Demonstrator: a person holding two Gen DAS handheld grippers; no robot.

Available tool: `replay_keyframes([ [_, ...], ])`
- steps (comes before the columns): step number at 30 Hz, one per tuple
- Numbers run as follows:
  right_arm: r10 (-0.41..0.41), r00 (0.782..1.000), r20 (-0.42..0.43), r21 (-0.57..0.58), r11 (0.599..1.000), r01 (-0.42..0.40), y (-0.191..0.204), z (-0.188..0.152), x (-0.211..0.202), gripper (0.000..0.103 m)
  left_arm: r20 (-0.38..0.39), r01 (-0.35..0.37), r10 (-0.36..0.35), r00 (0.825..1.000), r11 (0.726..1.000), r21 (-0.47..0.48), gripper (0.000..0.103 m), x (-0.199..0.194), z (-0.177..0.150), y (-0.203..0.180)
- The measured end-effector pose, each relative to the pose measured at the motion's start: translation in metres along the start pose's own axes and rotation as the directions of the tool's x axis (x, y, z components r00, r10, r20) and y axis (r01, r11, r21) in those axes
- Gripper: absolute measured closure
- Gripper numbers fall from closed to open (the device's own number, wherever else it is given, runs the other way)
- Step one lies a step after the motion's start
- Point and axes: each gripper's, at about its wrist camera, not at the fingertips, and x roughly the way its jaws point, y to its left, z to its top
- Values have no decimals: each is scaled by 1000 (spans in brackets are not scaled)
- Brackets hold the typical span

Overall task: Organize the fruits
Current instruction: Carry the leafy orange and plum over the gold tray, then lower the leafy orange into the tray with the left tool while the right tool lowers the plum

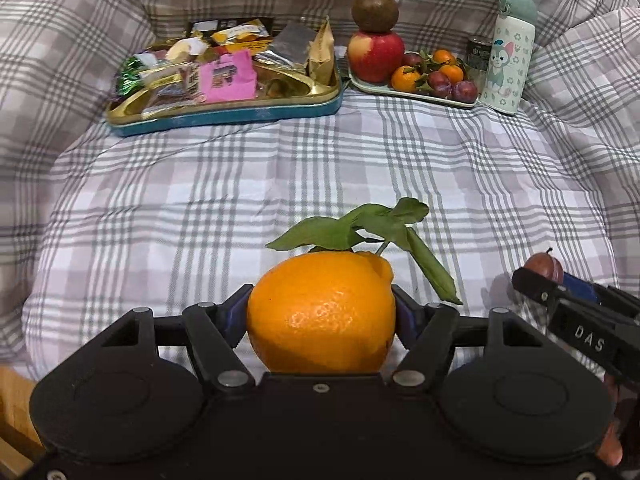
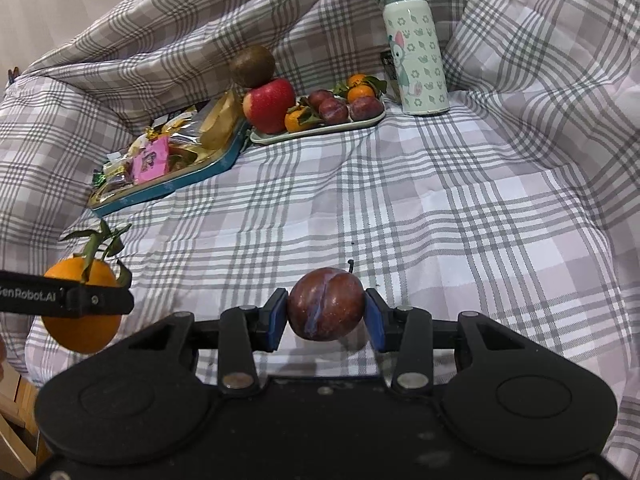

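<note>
Leafy orange (image 1: 320, 312) clamped between left gripper (image 1: 320, 316) pads, held above the plaid cloth (image 1: 280, 168). Plum (image 2: 326, 304) (stem up) pinched in right gripper (image 2: 326, 312), also off the cloth. Far back: fruit tray (image 1: 416, 94) with apple (image 1: 376, 56), mandarins, plums; snack tin (image 1: 224, 114) to its left, bottle (image 1: 508, 52) to its right.

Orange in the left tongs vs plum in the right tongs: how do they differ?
The orange is bright orange; the plum is dark purple-red. The orange is clearly larger than the plum. The orange carries a leafy twig; the plum has only a short bare stem. Shared: each is clamped between its tongs' blue pads, left tongs, right tongs, above the checked cloth.
</note>
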Motion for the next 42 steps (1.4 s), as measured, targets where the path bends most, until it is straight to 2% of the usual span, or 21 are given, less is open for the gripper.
replay_keyframes([
  [5,20,1000,5,-18,1000,-20,9,-6,-18,60,-8,-10,10,1000,1000,-15,32,-14,-22,9],
  [13,74,997,-1,-86,994,-74,33,-22,-47,60,-63,-22,19,998,999,-42,32,-16,-57,22],
  [20,131,990,-51,-167,976,-138,61,-46,-58,60,-85,-29,25,996,999,-45,32,-11,-72,24],
  [26,146,986,-86,-195,968,-160,73,-57,-61,60,-110,-16,9,994,998,-64,32,-9,-82,28],
  [29,144,984,-103,-186,969,-161,73,-61,-61,60,-91,-21,16,996,998,-53,31,-16,-87,27],
  [33,140,984,-113,-185,970,-159,73,-64,-61,60,9,-56,57,998,998,-22,37,-33,-85,20],
  [36,147,983,-114,-177,970,-166,72,-63,-62,60,-6,-54,54,999,998,-41,37,-30,-80,21],
  [42,157,982,-102,-195,965,-174,77,-63,-70,60,5,-70,70,998,997,-15,40,-38,-83,13],
])
